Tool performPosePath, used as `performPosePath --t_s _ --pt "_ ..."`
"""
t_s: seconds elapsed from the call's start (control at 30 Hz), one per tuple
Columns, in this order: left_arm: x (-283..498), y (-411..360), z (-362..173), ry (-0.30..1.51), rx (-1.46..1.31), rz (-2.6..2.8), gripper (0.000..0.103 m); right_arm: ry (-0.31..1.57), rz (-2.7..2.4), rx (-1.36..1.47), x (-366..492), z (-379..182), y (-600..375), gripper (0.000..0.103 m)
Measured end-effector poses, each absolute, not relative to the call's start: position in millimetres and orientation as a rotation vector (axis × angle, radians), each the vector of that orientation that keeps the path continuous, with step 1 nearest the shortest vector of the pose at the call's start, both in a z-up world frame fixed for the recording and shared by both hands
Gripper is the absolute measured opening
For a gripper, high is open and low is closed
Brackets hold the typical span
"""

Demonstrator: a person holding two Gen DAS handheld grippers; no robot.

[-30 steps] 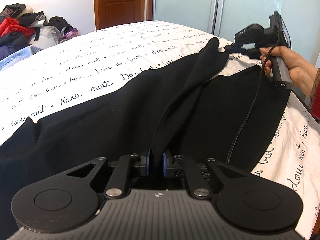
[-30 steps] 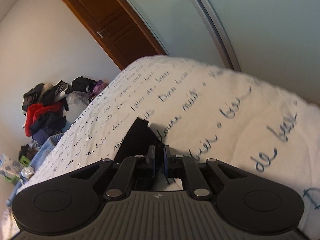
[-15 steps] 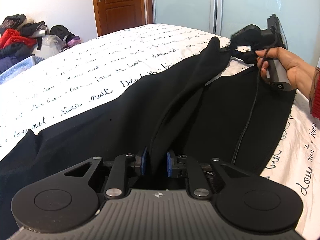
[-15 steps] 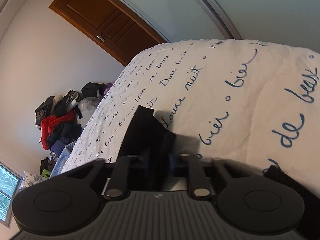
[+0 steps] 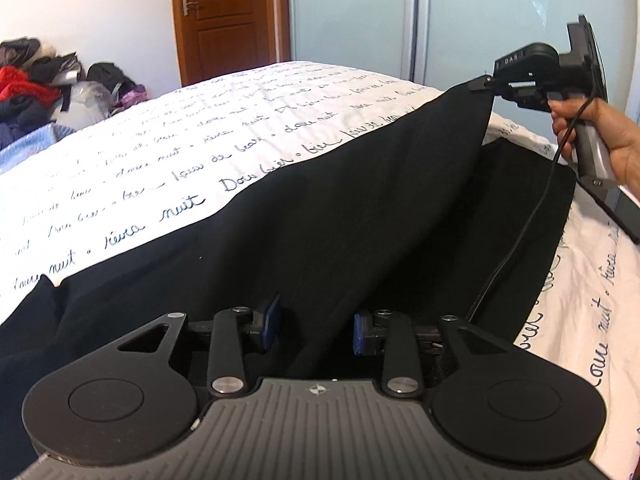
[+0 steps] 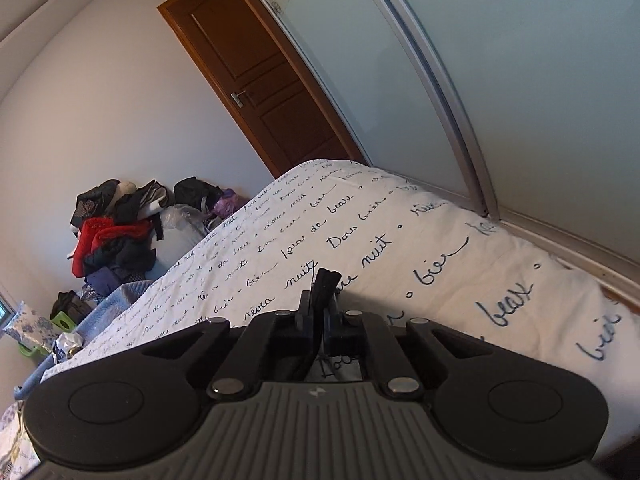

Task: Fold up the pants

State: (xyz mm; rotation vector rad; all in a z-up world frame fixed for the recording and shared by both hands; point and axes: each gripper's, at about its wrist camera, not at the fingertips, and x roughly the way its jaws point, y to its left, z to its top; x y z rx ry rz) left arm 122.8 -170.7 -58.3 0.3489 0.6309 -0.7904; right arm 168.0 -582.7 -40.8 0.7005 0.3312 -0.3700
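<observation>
Black pants (image 5: 340, 208) lie spread over the bed. My left gripper (image 5: 316, 326) is open, its blue pads apart, with a fold of the black fabric lying loose between them. My right gripper (image 5: 486, 84) is shut on a corner of the pants and holds it raised above the bed at the far right. In the right wrist view the gripper (image 6: 320, 320) pinches a small black tip of the fabric (image 6: 326, 284).
The bed (image 5: 160, 152) has a white cover with handwritten words. A pile of clothes (image 5: 36, 84) lies at the far left. A wooden door (image 5: 228, 16) and frosted sliding panels (image 5: 460, 20) stand behind. The right gripper's cable (image 5: 516, 240) hangs over the pants.
My left gripper has opened and let go of the fabric fold. My right gripper has lifted its corner of the pants higher and pulled it taut.
</observation>
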Motion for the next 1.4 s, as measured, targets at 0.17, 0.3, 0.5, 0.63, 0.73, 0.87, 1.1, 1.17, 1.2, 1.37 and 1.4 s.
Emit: performPosePath --t_s 0.17,0.3,0.5,0.63,0.73,0.87,1.1,1.17,1.2,1.37,1.4 --pt "113.6 -176.0 -58.8 0.608 0.388 -0.783 0.015 0.356 -0.379 0.701 166.0 -46.1 -584.2 0.005" --pt "110.7 -172.5 -50.9 0.547 0.389 -0.752 0.013 0.382 -0.388 0.718 164.2 -51.9 -587.9 0.005" --pt "106.9 -153.2 -32.2 0.506 0.328 -0.812 0.014 0.38 -0.415 0.571 136.7 -30.1 -574.1 0.005" --pt "97.4 -151.1 -38.3 0.523 0.356 -0.854 0.014 0.441 -0.464 0.445 119.4 -31.1 -558.4 0.005" --pt "90.1 -151.2 -43.9 0.521 0.392 -0.878 0.014 0.492 -0.496 0.366 110.0 -36.7 -548.6 0.005" --pt "85.3 -145.7 -45.7 0.524 0.399 -0.917 0.014 0.529 -0.517 0.342 97.3 -42.5 -544.0 0.005" --pt "73.2 -144.7 -49.2 0.526 0.439 -0.941 0.014 0.579 -0.538 0.298 81.8 -51.7 -536.9 0.005" --pt "71.7 -146.0 -52.1 0.531 0.456 -0.944 0.014 0.596 -0.537 0.301 81.3 -54.5 -538.0 0.005" --pt "71.1 -146.5 -52.9 0.533 0.465 -0.943 0.014 0.604 -0.536 0.303 81.4 -56.6 -538.8 0.005" --pt "70.2 -148.7 -56.1 0.537 0.488 -0.949 0.014 0.619 -0.537 0.294 82.2 -60.6 -540.4 0.005" --pt "69.5 -148.5 -55.7 0.534 0.49 -0.948 0.014 0.622 -0.537 0.289 81.9 -60.4 -539.9 0.005"
